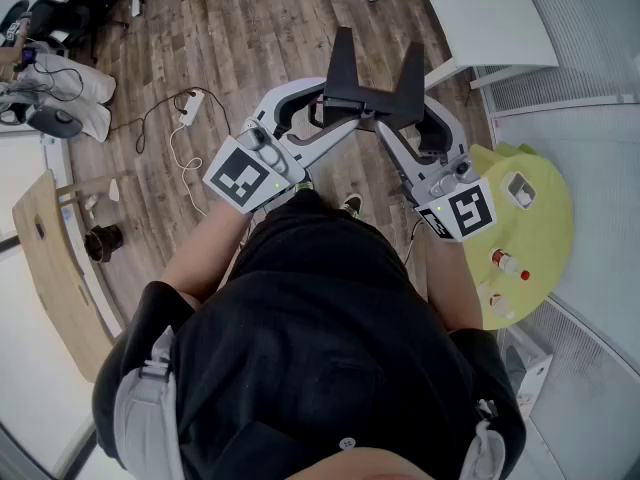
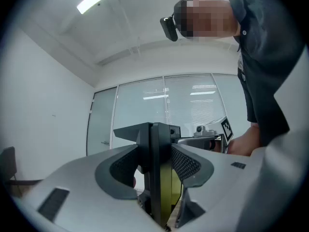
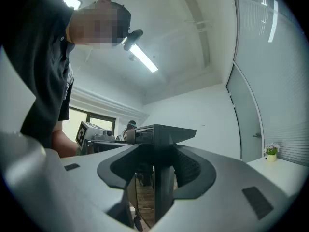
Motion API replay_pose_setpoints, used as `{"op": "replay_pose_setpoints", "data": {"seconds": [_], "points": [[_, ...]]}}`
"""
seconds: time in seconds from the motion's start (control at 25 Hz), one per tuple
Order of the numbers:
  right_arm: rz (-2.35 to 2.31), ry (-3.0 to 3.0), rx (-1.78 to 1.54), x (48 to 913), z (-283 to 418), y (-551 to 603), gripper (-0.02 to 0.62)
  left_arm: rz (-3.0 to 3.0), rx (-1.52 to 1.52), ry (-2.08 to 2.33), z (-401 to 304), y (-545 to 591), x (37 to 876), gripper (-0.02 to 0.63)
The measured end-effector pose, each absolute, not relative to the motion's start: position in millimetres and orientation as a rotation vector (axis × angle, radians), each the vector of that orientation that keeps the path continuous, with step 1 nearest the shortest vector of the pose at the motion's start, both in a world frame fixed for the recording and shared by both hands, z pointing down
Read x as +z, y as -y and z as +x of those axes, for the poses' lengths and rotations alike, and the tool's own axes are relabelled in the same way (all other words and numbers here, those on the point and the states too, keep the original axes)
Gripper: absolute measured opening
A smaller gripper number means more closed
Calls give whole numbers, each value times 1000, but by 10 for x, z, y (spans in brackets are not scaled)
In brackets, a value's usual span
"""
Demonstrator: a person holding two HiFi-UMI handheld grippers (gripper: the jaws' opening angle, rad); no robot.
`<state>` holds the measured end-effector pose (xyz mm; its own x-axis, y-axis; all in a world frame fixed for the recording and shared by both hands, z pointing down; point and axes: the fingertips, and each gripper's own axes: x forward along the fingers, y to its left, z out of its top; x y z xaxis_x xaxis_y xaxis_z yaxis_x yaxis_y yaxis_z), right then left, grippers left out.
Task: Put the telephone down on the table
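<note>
In the head view my left gripper (image 1: 345, 103) and right gripper (image 1: 395, 108) are held level in front of the person's body, pointing at each other, with their black jaws meshed together. Both stand open. In the left gripper view a black finger of the right gripper stands upright between the left gripper's (image 2: 157, 163) pads. The right gripper (image 3: 157, 166) view shows the mirror case. Neither holds any object. I cannot pick out a telephone for sure. A round yellow table (image 1: 545, 228) at the right carries a small white object (image 1: 518, 188) and a red-and-white item (image 1: 508, 264).
Below is wood flooring with a white power strip and cable (image 1: 190, 103). A wooden board (image 1: 50, 258) lies at the left, chairs (image 1: 55, 73) at the top left, and a white table (image 1: 490, 13) at the top right. A glass wall runs along the right.
</note>
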<state>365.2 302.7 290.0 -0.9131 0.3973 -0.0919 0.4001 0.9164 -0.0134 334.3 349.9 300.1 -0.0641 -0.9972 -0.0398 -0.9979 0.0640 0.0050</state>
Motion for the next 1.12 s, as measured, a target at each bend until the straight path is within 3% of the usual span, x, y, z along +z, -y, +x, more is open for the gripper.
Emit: {"op": "replay_pose_setpoints", "data": {"seconds": [1.12], "points": [[714,-2980,-76,2858,3355,-3231,229,-2058,19,-2307,3076,-3719,2939,218]]}}
